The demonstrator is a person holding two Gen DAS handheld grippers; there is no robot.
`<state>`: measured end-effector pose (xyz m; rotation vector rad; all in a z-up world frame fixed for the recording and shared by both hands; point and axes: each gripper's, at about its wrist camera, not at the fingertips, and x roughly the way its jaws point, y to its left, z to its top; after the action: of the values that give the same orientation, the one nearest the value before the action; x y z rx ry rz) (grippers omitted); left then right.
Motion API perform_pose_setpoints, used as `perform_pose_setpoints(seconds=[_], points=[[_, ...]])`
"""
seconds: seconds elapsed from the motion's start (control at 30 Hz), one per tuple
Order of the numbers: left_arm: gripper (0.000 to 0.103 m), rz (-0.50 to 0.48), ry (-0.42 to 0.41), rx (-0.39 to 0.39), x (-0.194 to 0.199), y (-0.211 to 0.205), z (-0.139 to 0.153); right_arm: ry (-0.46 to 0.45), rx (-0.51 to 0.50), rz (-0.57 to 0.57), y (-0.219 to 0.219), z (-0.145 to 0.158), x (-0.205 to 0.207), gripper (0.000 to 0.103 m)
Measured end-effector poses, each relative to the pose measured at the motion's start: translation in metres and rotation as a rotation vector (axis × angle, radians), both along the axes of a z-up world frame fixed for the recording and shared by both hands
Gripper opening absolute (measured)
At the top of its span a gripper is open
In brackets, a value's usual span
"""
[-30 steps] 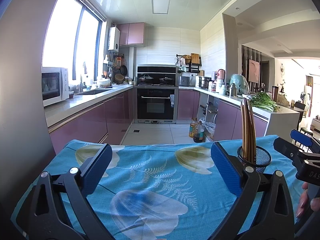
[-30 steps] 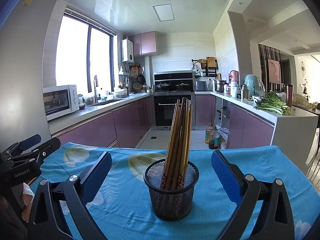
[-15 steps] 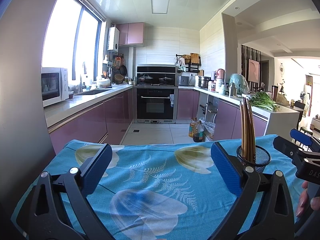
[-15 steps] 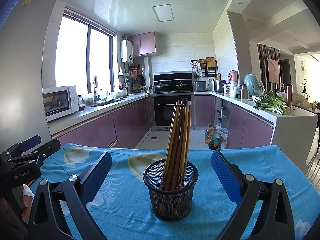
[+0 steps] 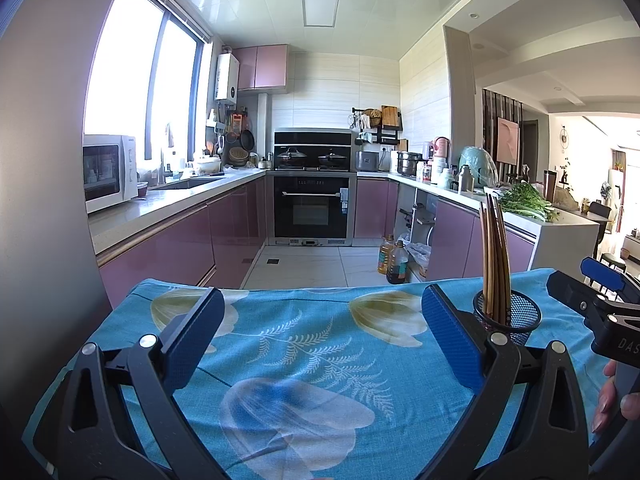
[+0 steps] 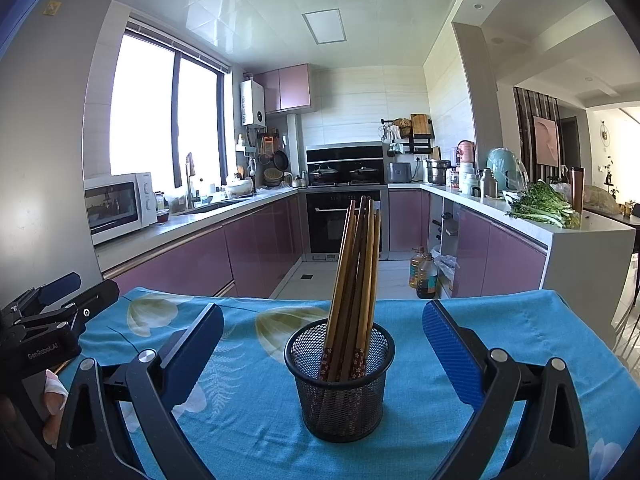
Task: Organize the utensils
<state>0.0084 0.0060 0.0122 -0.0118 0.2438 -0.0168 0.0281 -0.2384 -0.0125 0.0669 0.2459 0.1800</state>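
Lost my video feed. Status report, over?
Both tongs open, empty. Right tongs face mesh cup of upright chopsticks; left tongs over bare tablecloth. Nothing blocking.

A U-shaped kitchen with glossy mauve cabinets (image 6: 256, 248) runs under pale counters. A tall window (image 6: 168, 116) on the left pours in daylight over a sink, with a white microwave (image 6: 118, 205) nearby. A black built-in oven (image 5: 311, 210) sits at the far end below a tiled wall. The floor (image 5: 304, 266) is pale tile; a flat ceiling panel light (image 6: 324, 26) is set overhead. Leafy greens (image 6: 544, 205) lie on the right counter. In front, a blue floral cloth (image 5: 304, 344) covers the surface.
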Motion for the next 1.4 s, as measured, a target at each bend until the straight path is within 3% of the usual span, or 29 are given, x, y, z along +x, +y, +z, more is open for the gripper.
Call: perform_pose_setpoints(seconds=[1.4], points=[[0.097,-0.007,-0.007,-0.001,0.0005,-0.0023,0.0039,-0.003,0.001,-0.002,-0.0001,0.0014,-0.0006,0.096]])
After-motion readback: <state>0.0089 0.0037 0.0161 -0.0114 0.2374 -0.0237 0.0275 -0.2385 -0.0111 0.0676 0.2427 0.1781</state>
